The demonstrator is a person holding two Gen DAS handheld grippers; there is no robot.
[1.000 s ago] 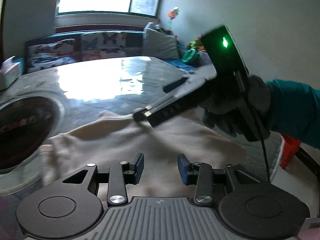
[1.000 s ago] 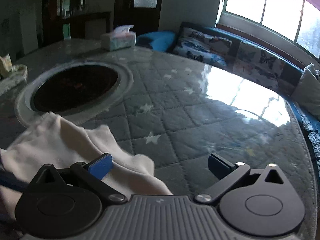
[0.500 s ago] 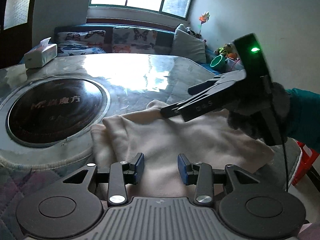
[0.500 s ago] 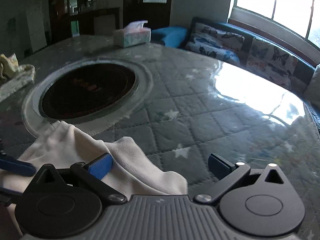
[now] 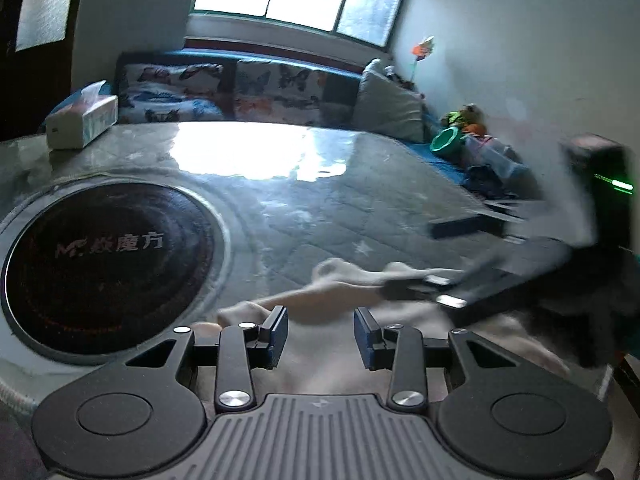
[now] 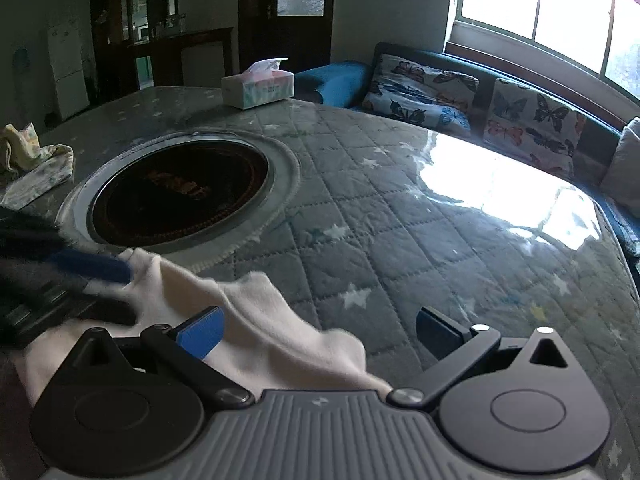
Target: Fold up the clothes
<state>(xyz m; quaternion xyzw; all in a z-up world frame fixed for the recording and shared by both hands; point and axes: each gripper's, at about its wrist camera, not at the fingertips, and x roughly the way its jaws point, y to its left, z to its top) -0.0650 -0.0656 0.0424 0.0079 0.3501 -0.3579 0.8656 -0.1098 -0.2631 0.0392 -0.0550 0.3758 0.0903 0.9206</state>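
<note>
A cream garment (image 5: 340,280) lies rumpled on the quilted grey table cover (image 5: 360,208), near its front edge. My left gripper (image 5: 321,336) hovers just over the garment, fingers apart, with cloth showing through the gap. In the right wrist view the garment (image 6: 256,320) drapes against the blue left pad (image 6: 202,336) of my right gripper (image 6: 320,336), whose jaws stand wide open and hold nothing. The left gripper's blue finger (image 6: 96,268), blurred, touches the garment's far left corner. From the left wrist view the right gripper (image 5: 436,256) is a blur at the garment's right edge.
A round black cooktop (image 6: 180,196) is set into the table left of the garment. A tissue box (image 6: 258,84) stands at the far edge and a crumpled patterned cloth (image 6: 32,168) at the far left. Behind is a sofa with butterfly cushions (image 5: 280,92); a green bowl (image 5: 448,140) sits beside it.
The right gripper has dropped and slid toward the right edge of the garment. The garment's far edge has bunched up and pulled nearer. Both grippers' jaws keep the same spread.
</note>
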